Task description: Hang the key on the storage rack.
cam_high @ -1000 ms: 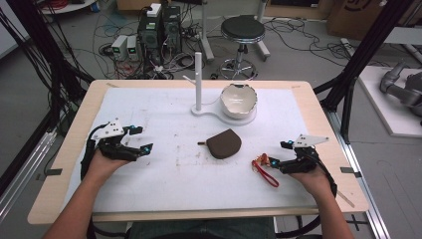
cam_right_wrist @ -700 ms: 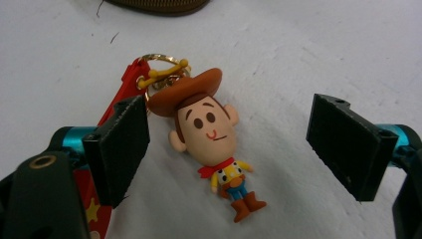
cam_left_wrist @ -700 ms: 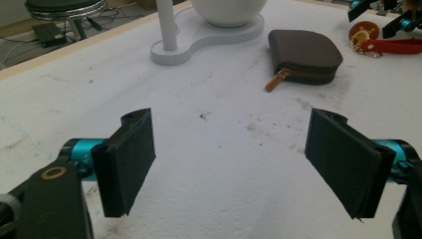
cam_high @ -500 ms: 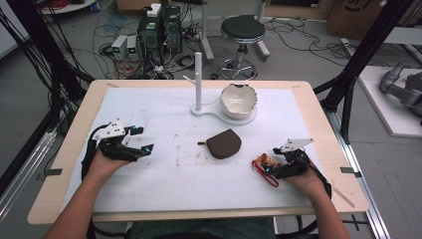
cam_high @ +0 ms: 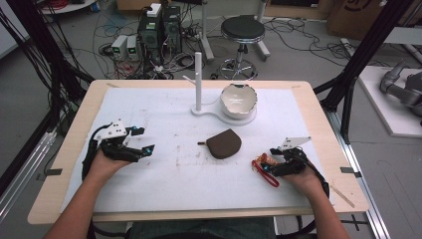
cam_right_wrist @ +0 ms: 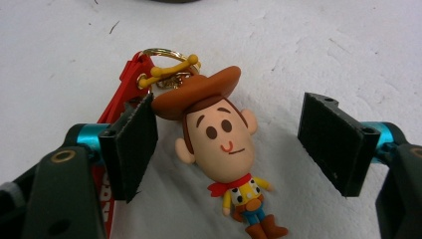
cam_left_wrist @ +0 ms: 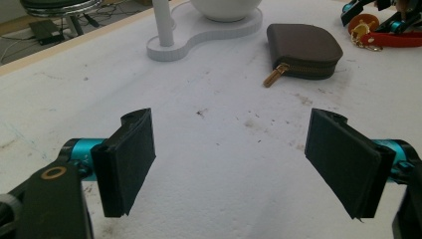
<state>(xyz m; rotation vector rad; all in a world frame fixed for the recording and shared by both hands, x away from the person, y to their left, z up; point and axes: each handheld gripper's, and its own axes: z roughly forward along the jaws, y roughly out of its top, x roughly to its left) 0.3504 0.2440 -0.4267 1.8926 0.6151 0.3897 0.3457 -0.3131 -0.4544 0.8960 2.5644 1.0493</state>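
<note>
A brown zip pouch [cam_high: 224, 143] lies near the middle of the table [cam_high: 318, 124], which is covered by a white sheet, and the other things can be placed from it. Beyond the pouch, toward the far edge, stands a white stand [cam_high: 199, 82] with an upright post on a flat base, and a white bowl [cam_high: 239, 99] sits on that base just beside the post. In the left gripper view the pouch [cam_left_wrist: 304, 50] shows its zip pull pointing toward the camera.

To the right of the pouch and a little nearer the person, the right gripper [cam_high: 268, 162] rests low on the sheet with its jaws wide apart. Between them lies a cowboy figure keychain [cam_right_wrist: 224, 149], face up, hat toward the pouch side, boots toward the hand. The left jaw seems to touch the hat brim, though the angle makes that hard to confirm; the right jaw stands clear of the figure. A gold ring [cam_right_wrist: 166, 62] and a red strap [cam_right_wrist: 127, 84] join at the hat, the strap running under the left jaw. In the high view the red strap [cam_high: 263, 174] trails toward the near edge.

Well to the left of the pouch, the left gripper [cam_high: 142, 142] is held by the person's left hand [cam_high: 102, 167], its jaws spread wide over bare sheet.
</note>
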